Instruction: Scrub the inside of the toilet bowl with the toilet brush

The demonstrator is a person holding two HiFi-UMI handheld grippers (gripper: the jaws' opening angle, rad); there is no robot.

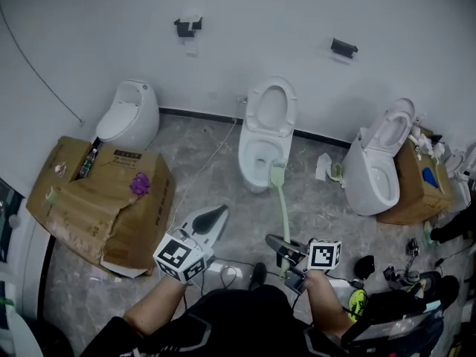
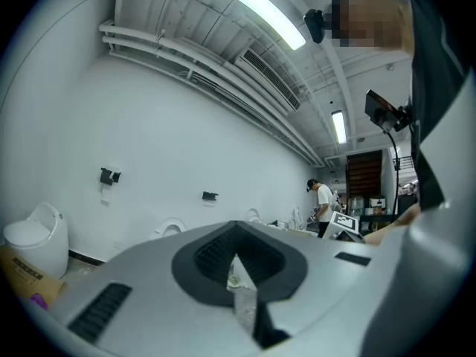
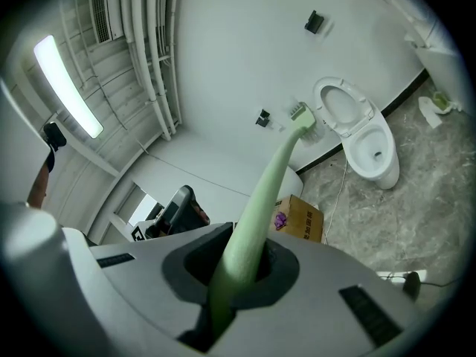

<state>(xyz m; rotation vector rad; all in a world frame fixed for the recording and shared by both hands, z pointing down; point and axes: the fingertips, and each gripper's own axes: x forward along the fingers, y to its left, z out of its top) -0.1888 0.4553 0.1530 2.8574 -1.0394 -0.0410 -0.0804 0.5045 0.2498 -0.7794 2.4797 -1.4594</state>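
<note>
At the toilet bowl's (image 1: 247, 155) near rim, the right gripper (image 1: 285, 250), clamping the toilet brush (image 1: 283, 210), should dip its seemingly still-outside head inside; left gripper (image 1: 210, 219) closed, empty.

A white wall (image 1: 297, 13) meets the grey marbled floor (image 1: 327, 207); a crushed cardboard box (image 1: 89, 199) sits left, with a tube light (image 2: 253, 10) overhead.

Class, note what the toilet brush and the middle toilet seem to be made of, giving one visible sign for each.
The toilet brush looks like moulded plastic, matt pale green: smooth, evenly coloured handle. The middle toilet is likely glazed ceramic, glossy white: smooth rounded shell with soft sheen.
</note>
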